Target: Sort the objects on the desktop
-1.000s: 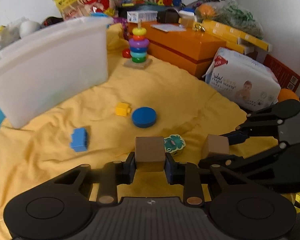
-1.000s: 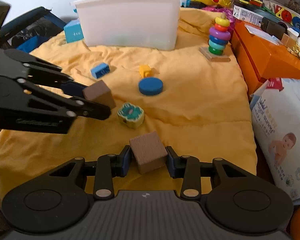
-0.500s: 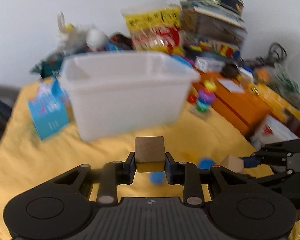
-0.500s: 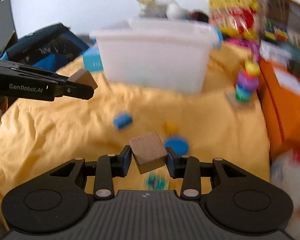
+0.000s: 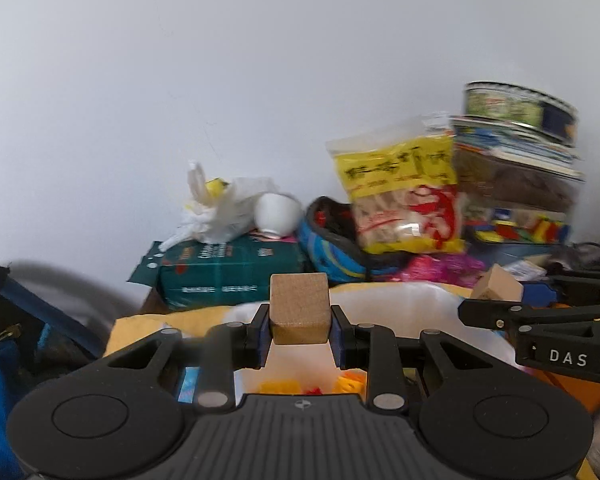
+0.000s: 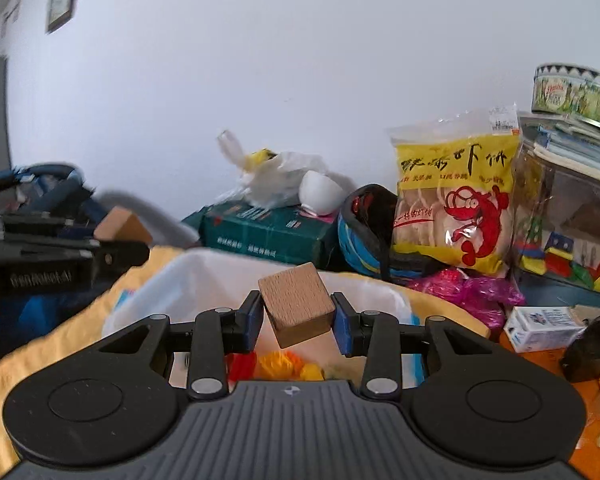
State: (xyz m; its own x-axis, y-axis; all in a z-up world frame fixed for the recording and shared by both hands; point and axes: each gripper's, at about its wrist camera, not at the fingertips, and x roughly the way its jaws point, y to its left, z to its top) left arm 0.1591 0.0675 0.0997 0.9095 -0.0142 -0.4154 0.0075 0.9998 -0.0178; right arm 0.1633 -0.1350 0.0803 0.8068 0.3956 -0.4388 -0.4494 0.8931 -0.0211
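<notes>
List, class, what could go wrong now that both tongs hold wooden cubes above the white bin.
1. The right tongs grip their cube tilted, on its edges; it may twist free.
2. Both tongs meet over one bin; the left tongs could knock the other pair.
3. The left cube, dropped from this height, might bounce off the toys inside.

The letters "DAS" stand in white on the black body of the right gripper, seen from the left wrist. From the right wrist, the left gripper carries white lettering too blurred to read. The yellow snack bag bears large Chinese characters above a red cartoon shrimp; I cannot make them out. The dark green box has white print, unreadable.
</notes>
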